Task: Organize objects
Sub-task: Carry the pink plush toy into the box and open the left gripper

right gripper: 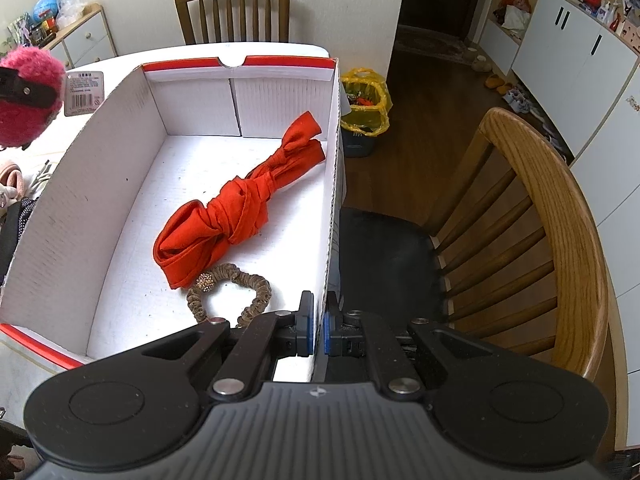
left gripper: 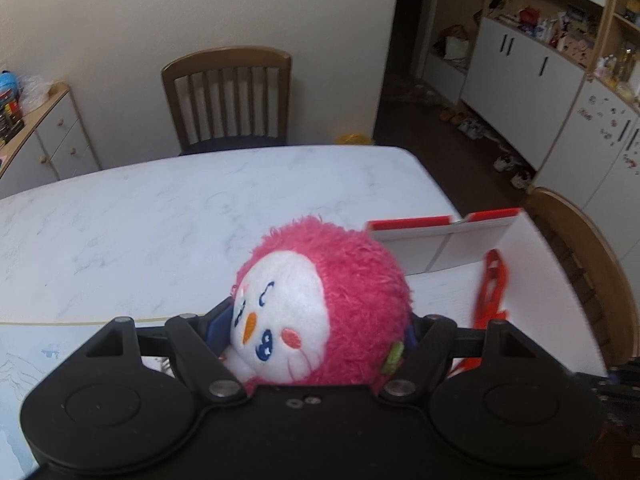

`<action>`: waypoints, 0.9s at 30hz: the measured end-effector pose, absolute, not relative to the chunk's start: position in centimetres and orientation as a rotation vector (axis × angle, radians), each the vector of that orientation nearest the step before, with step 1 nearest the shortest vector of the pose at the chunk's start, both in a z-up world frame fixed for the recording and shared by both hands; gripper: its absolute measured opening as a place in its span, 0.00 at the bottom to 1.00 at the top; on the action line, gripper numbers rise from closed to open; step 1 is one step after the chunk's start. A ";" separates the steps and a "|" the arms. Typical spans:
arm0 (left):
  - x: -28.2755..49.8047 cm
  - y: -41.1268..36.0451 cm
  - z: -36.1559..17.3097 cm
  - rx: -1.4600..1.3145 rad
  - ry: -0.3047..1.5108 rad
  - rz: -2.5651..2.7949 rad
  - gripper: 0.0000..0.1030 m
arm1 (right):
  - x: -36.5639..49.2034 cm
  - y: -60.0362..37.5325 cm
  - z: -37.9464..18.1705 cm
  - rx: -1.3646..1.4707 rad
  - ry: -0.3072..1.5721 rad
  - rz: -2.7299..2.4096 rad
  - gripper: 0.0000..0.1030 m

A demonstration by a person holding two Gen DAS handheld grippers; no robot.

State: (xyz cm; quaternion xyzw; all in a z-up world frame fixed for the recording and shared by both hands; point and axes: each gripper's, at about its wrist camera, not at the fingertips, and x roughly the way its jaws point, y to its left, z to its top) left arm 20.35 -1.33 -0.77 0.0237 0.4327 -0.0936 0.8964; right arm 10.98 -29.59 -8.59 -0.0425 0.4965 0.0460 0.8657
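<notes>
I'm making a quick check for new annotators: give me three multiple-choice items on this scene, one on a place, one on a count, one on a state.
1. Where does the red cloth lie?
A. inside the white box
B. on the chair seat
C. on the floor

2. How many things lie in the box?
A. one
B. two
C. four

3. What is the right claw doing?
A. standing wide open
B. gripping the hair tie
C. clamped on the box's wall

Answers:
1 A: the cloth rests on the box floor.
2 B: only the cloth and the brown hair tie are there.
3 C: its pads pinch the right-hand wall's edge.
</notes>
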 end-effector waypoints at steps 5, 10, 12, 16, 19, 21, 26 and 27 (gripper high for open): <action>19.3 -3.6 0.8 0.044 0.869 -0.250 0.73 | 11.0 -29.5 -8.5 -0.080 1.041 0.092 0.04; 18.7 -7.0 0.9 0.079 0.850 -0.309 0.73 | 11.0 -29.6 -8.5 -0.078 1.039 0.093 0.04; 18.8 -8.3 0.3 0.092 0.860 -0.321 0.73 | 11.0 -29.6 -8.5 -0.079 1.038 0.092 0.04; 18.9 -10.8 -1.2 0.120 0.877 -0.345 0.73 | 10.9 -29.7 -8.5 -0.076 1.036 0.095 0.04; 19.4 -12.0 -2.3 0.138 0.891 -0.352 0.73 | 10.9 -29.8 -8.4 -0.068 1.036 0.097 0.04; 19.8 -12.6 -3.1 0.152 0.895 -0.347 0.73 | 11.0 -29.9 -8.4 -0.057 1.040 0.097 0.04; 21.3 -13.7 -5.4 0.163 0.933 -0.320 0.73 | 10.9 -29.9 -8.4 -0.062 1.038 0.101 0.04; 21.6 -13.8 -5.8 0.166 0.940 -0.318 0.73 | 10.9 -29.9 -8.4 -0.061 1.038 0.101 0.04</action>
